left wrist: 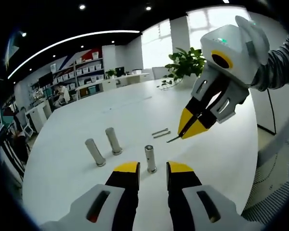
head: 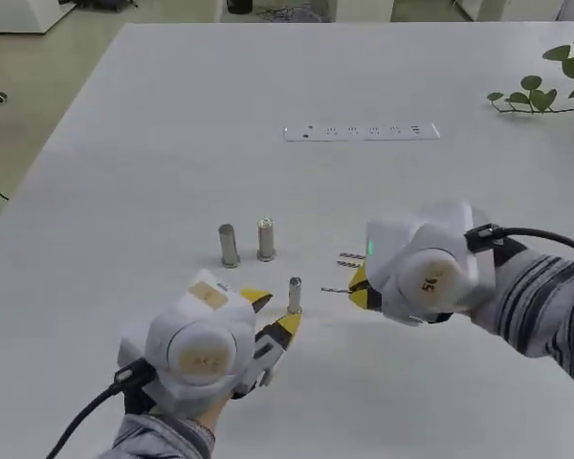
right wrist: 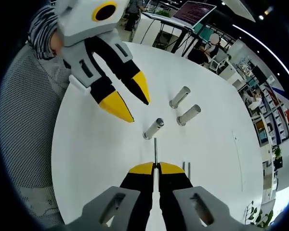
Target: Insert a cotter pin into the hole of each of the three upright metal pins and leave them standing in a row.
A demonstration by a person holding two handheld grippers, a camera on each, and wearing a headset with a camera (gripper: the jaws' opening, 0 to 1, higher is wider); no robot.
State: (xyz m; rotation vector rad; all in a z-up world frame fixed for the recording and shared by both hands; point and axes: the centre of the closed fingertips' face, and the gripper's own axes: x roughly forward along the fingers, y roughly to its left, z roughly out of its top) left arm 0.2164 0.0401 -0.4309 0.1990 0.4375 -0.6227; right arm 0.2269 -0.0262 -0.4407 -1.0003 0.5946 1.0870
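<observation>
Left gripper: jaws spread, nothing held. The yellow tips flank one short, upright silver metal pin, which stands in the gap just ahead of them; I see bare surface on both sides of it, so no contact as far as I can tell. Right gripper: jaws pressed together, pinching a thin dark cotter pin by one end. The cotter pin sticks straight out past the tips, lying roughly level above the white table. Its free end points at the silver metal pin and stops short of it, with a small gap between. In the head view this pin is the one closest to the table's near edge, roughly midway between the left and right edges. The two grippers face each other across it, left gripper on the near-left side, right gripper on the right. Two more silver metal pins stand upright side by side, close together but apart, a little farther from the near edge and to the left of the first. A few spare cotter pins lie flat just beyond the right gripper's tips. A flat white power strip lies well toward the far edge. A green leafy plant reaches in at the far right corner.
</observation>
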